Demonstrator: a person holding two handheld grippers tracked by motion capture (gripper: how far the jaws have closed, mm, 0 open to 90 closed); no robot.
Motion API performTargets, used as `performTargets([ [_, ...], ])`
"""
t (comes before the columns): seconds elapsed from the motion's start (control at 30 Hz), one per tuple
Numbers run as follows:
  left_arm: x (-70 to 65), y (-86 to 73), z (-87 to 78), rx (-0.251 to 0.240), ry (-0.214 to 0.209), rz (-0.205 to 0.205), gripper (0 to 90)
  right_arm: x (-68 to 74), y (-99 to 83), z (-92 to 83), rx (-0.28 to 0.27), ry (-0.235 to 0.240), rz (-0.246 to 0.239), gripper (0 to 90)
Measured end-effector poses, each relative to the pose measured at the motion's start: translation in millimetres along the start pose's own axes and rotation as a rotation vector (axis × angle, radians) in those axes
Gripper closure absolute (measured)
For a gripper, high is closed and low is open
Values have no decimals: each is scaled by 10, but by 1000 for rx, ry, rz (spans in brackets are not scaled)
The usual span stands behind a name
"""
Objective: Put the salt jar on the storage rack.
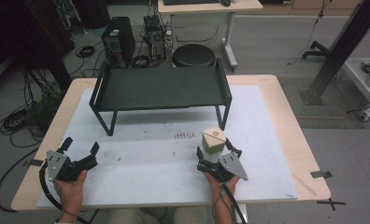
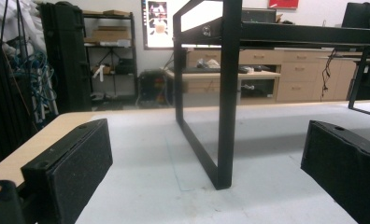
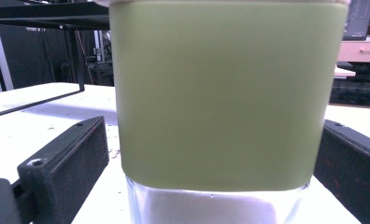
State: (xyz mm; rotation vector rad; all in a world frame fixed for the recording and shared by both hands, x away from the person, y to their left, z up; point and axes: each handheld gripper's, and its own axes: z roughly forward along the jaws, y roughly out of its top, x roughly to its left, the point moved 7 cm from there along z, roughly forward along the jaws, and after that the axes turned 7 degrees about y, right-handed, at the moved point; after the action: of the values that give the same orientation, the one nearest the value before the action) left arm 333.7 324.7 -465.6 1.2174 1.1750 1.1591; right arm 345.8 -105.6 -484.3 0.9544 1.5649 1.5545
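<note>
Item: square glass jar (image 1: 213, 142), green-sleeved, pale lid, clear base; standing upright on the white mat (image 1: 141, 154) in front of the black metal shelf rack (image 1: 160, 88), near its right front leg.

Right gripper (image 1: 216, 153): jaws spread, flanking the jar's sides, seemingly not yet pressing.

Left gripper (image 1: 80, 148): jaws spread, holding nothing, resting well apart to the left.

Handling: likely rigid, fairly heavy, breakable. The matte sleeve is probably offering better grip than bare glass; taking hold mid-sleeve on opposite flat faces looks soundest.
</note>
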Motion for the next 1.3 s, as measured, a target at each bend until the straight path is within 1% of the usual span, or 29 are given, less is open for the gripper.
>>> performTargets([
  [1.3,0,1,0,-1,0,-1,21,3,0,-1,-1,4,-4,32],
])
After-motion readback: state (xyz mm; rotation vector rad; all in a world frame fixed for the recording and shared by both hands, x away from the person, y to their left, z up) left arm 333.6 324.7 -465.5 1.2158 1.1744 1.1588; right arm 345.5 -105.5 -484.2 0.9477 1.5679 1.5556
